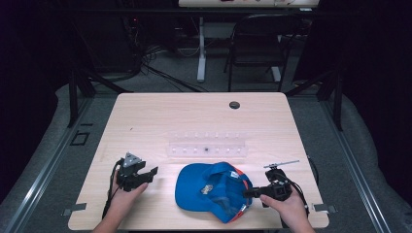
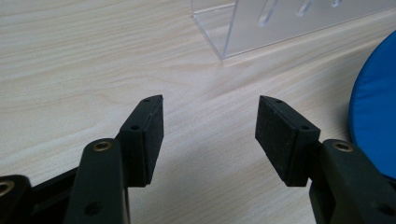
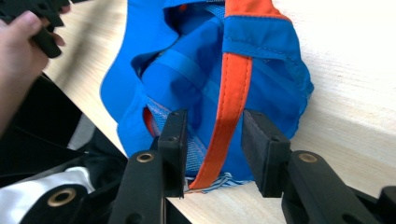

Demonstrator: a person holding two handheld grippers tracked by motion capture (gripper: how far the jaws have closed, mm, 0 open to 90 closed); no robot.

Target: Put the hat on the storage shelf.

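Lab or studio, dark curtains [image 1: 29, 58], floor cables [image 1: 160, 73], folding chair [image 1: 257, 43]

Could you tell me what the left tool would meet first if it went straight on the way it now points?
Probably the clear acrylic rack: bare table lies between the open left tool and it. The blue cap sits off to one side; depth is uncertain.

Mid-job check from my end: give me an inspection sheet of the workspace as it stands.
Surface: wooden table, grommet hole near far edge.
Job's things: blue cap with orange trim, lying inside-up at near edge; clear acrylic rack behind it.
Clutter: nothing seen.
Grippers: left gripper open over bare wood, left of cap; right gripper jaws astride cap's orange strap, not visibly clamped.
Cables: black lead from left gripper; tangle on floor beyond.
Surroundings: black chair, desk leg, dark room.
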